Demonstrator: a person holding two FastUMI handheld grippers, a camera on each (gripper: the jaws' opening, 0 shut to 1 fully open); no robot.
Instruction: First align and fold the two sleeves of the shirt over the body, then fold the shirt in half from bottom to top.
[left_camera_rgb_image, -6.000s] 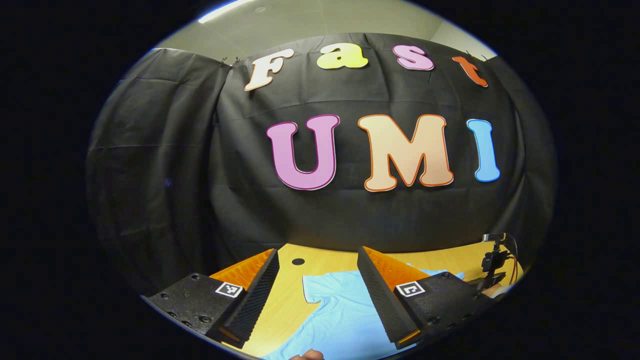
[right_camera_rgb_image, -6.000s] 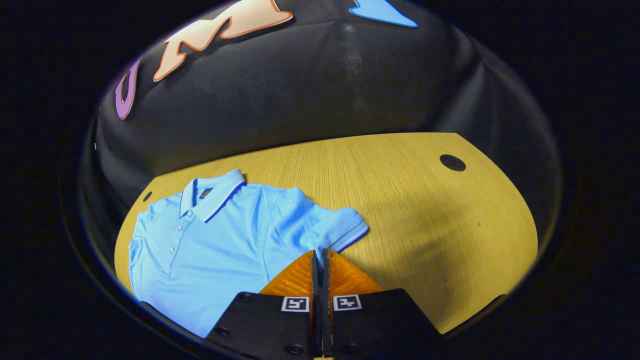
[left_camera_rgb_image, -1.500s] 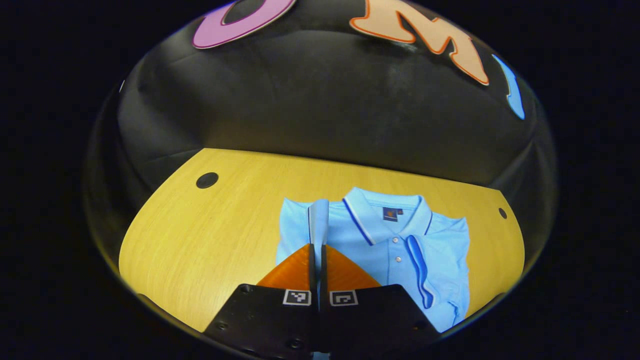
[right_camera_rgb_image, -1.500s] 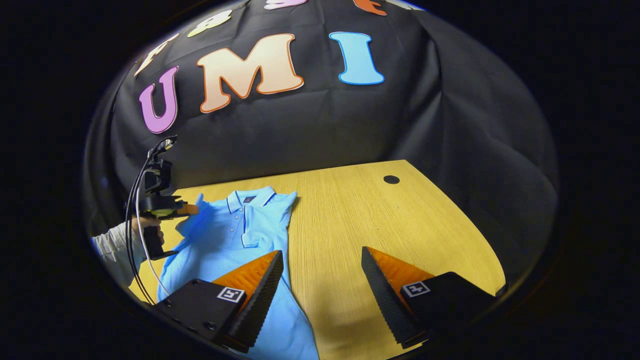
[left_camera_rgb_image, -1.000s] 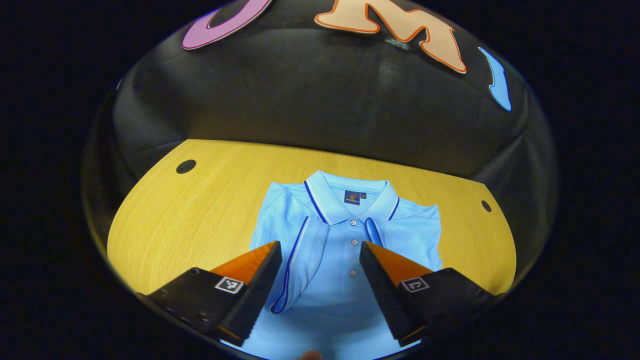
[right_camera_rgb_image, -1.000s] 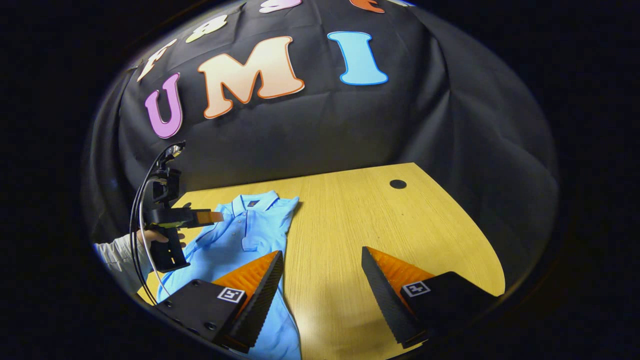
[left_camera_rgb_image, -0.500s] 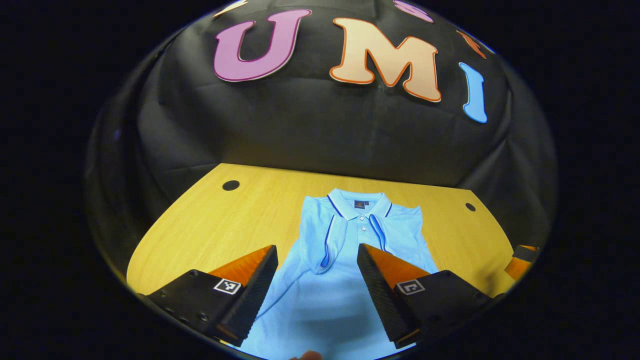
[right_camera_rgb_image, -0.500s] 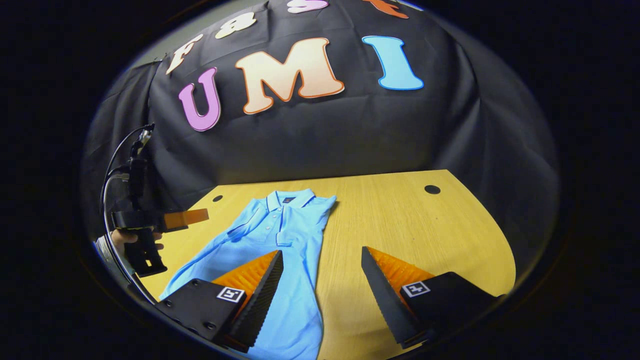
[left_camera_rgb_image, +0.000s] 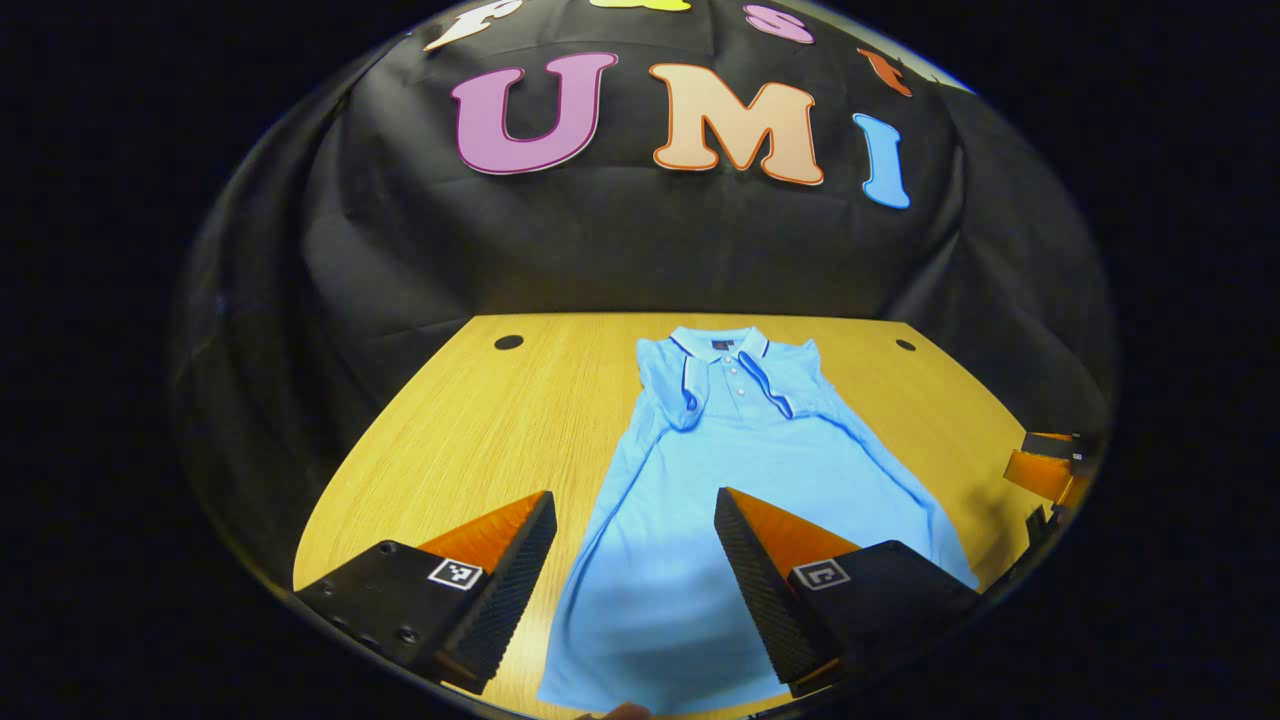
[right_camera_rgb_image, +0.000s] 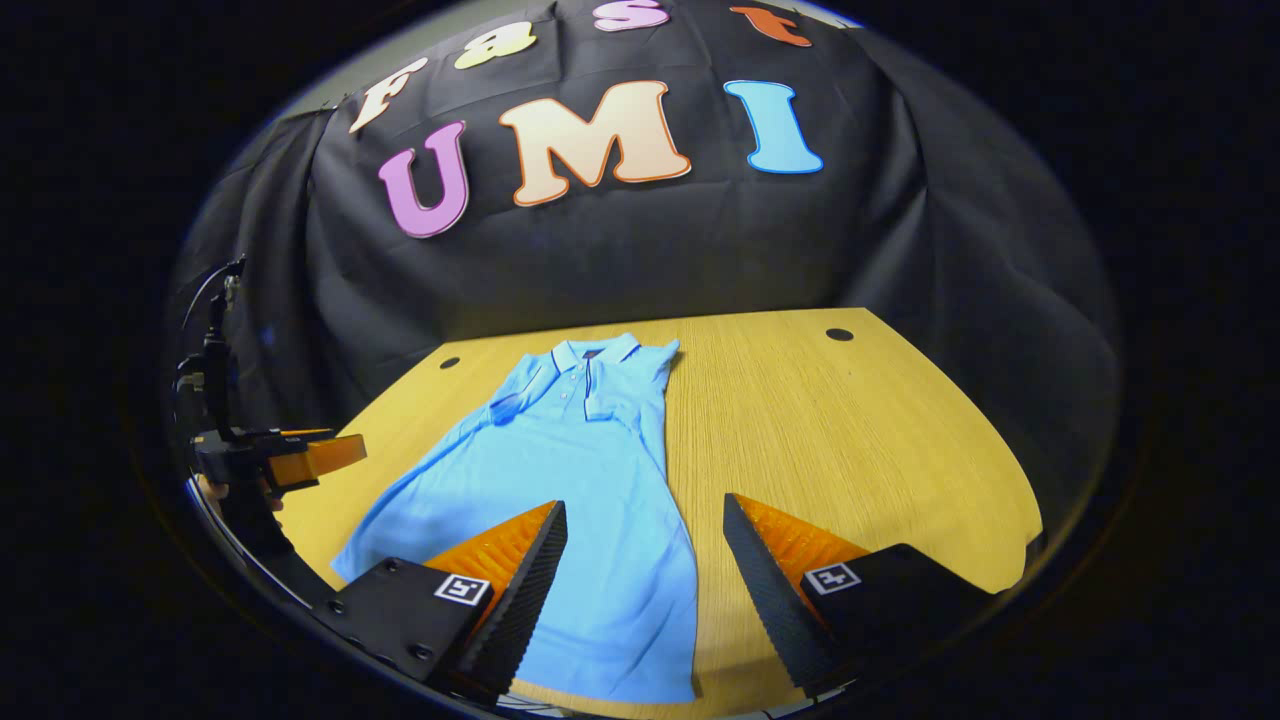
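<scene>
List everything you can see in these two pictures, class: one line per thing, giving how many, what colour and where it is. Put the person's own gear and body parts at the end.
shirt: one, light blue with dark-trimmed collar, flat on the table, collar toward the far wall, both sleeves folded over the body.
table: one, yellow wood grain, under the shirt.
cable holes: two, dark, near the table's far corners.
booth wall: one, black cloth, behind the table.
left gripper: one, open, above the shirt's lower part; also at the left edge of the right gripper view.
right gripper: one, open, above the shirt's lower right edge; also at the right edge of the left gripper view.
hand: one, partly seen, holding the left gripper.
</scene>
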